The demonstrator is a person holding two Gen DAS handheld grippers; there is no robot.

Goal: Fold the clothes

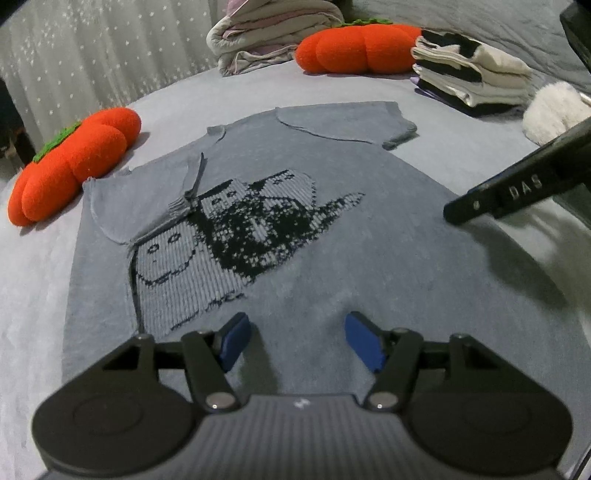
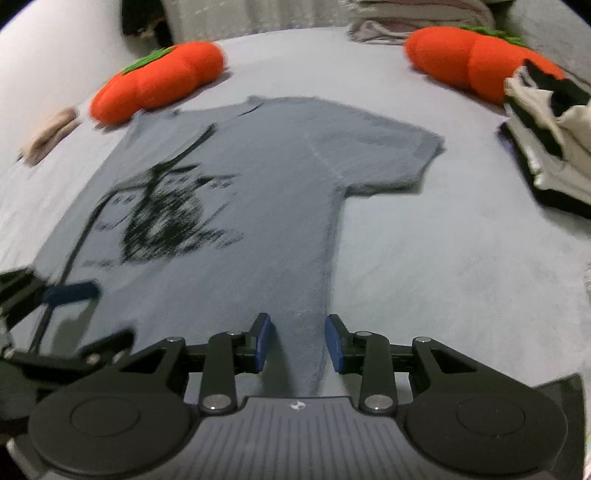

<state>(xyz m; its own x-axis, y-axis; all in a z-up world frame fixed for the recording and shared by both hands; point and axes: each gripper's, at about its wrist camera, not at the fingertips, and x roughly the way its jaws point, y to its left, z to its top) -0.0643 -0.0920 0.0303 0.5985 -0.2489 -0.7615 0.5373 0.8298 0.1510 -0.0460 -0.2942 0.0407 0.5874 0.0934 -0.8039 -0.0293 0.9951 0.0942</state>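
A grey short-sleeved T-shirt (image 1: 295,229) with a black printed picture lies spread on the pale bed cover, its left sleeve folded in over the chest. My left gripper (image 1: 297,341) hovers over the shirt's lower middle, open, with nothing between its blue pads. In the right wrist view the same T-shirt (image 2: 258,177) lies flat, its right sleeve stretched out. My right gripper (image 2: 297,341) is over the shirt's lower right side edge, open with a narrower gap, nothing pinched. The right gripper's finger (image 1: 517,192) shows at the right in the left wrist view; the left gripper's blue pad (image 2: 70,291) shows at the left in the right wrist view.
Two orange pumpkin-shaped cushions (image 1: 74,166) (image 1: 358,48) lie beyond the shirt. A stack of folded black-and-cream clothes (image 1: 469,70) sits at the back right, another pile of clothes (image 1: 273,33) at the back. A white fluffy thing (image 1: 550,110) lies at the right. A beige folded item (image 2: 48,136) lies left.
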